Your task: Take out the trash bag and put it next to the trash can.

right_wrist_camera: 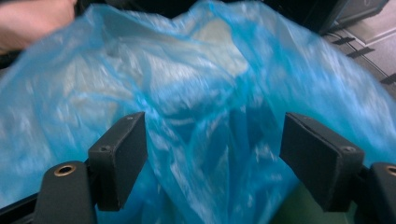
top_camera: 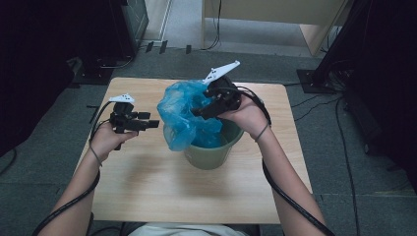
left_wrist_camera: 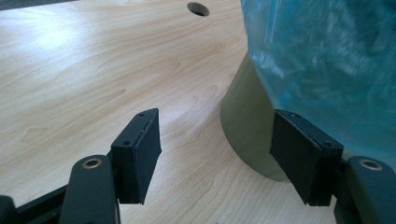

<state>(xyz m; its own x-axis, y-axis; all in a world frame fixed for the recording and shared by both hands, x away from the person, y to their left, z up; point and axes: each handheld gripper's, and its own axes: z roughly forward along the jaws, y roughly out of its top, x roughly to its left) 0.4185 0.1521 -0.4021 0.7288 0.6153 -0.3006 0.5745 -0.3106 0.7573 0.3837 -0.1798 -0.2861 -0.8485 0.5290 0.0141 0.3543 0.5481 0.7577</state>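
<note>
Blue plastic bag [top_camera: 184, 115] sits in the green bin [top_camera: 211, 152], its mouth bunched and pushed up and over the rim on the side facing my left tongs [top_camera: 150, 123], so its long axis runs up out of the bin and leans that way. My right tongs [top_camera: 196, 112] hover over the bin with their jaws spread wide, and in the right gripper view the crumpled film lies just ahead between the pads [right_wrist_camera: 119, 154] without either pad pressing on it. My left tongs stand beside the bin, clear of the wooden table [top_camera: 147, 187], jaws also wide with nothing in them; in the left gripper view the bin wall [left_wrist_camera: 247, 135] and overhanging bag [left_wrist_camera: 327, 65] sit just beyond the right-hand pad [left_wrist_camera: 299, 154]
</note>
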